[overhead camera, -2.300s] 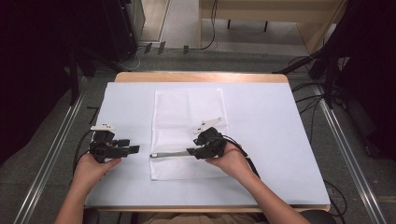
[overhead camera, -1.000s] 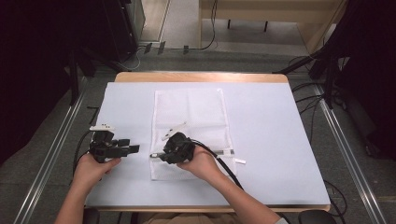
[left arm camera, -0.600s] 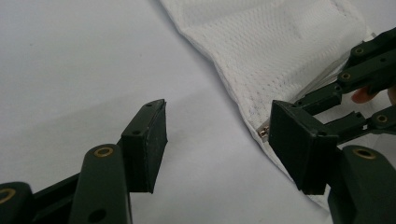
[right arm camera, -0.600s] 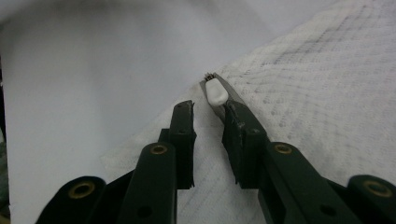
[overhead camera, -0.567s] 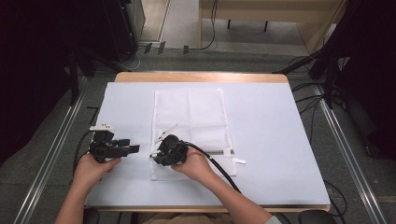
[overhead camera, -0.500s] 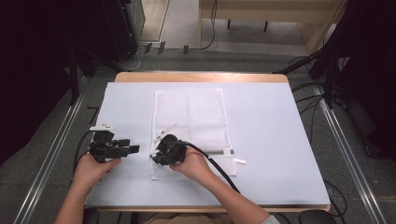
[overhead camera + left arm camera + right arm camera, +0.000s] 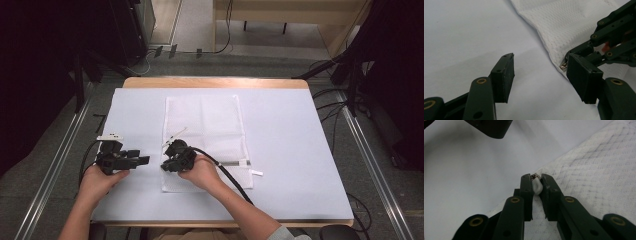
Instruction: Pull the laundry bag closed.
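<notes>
Person's forearms: enter from the near edge of the high view, one hand on each claw.
Right claw (image 7: 165, 167): near the left edge of the white mesh bag (image 7: 215, 125), jaws pointing toward the left claw. Its jaws have just been closing; in the right gripper view (image 7: 537, 185) they are clenched on the zipper pull (image 7: 537, 185), a small white tab with a metal slider at its tip.
Zipper pull: at the near-left corner of the bag's edge; in the left gripper view (image 7: 563, 66) the metal slider shows just beside the right claw's tip.
Left claw (image 7: 142, 160): on the tabletop left of the bag, jaws released and standing wide apart (image 7: 544, 75), nothing between them; aimed at the right claw and the bag's edge, just beside them but apart.
Cable (image 7: 225, 172): black, trailing from the right claw across the near part of the bag.
White mesh bag: flat, rectangular, lying lengthwise away from the person at mid-tabletop; zipper line along its near portion.
White tag (image 7: 257, 173): small, on the tabletop just right of the bag's near-right corner.
Tabletop (image 7: 290, 130): covered in a pale sheet, wooden rim at the far edge.
</notes>
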The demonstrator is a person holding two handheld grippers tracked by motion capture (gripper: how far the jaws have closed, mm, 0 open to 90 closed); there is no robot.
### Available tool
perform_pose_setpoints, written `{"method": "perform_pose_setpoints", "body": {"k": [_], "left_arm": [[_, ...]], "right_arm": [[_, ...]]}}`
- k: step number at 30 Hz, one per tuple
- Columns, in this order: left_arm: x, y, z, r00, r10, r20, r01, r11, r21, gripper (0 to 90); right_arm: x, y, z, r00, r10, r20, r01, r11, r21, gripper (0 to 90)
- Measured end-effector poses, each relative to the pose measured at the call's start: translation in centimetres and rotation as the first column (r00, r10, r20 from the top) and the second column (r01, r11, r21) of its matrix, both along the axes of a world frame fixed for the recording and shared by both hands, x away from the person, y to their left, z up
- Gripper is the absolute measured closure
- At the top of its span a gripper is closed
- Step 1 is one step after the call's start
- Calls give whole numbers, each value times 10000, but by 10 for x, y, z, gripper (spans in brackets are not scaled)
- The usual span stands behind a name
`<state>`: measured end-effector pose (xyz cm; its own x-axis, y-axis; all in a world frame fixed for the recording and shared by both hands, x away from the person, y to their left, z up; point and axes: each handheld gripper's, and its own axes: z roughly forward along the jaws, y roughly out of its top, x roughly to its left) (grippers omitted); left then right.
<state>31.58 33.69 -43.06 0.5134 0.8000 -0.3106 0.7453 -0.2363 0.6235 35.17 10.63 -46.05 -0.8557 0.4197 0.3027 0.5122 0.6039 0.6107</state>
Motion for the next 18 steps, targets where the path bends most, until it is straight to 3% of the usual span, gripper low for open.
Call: {"method": "perform_pose_setpoints", "body": {"k": [2,8,11,18], "left_arm": [[0,-1,0,10000,-31,-30,31,10000,-9,403],[-1,-3,-1,9998,-184,28,183,9998,40,412],[-1,-6,-1,9995,-317,6,317,9995,-39,418],[-3,-13,-1,9947,-1025,-32,1025,9947,-74,439]], "right_arm": [[1,1,0,9999,0,-159,0,10000,-49,858],[-1,0,3,9998,188,21,-188,9998,-84,877],[-1,-4,12,9997,158,178,-162,9997,205,877],[-1,-8,22,9984,173,536,-199,9987,470,876]]}}
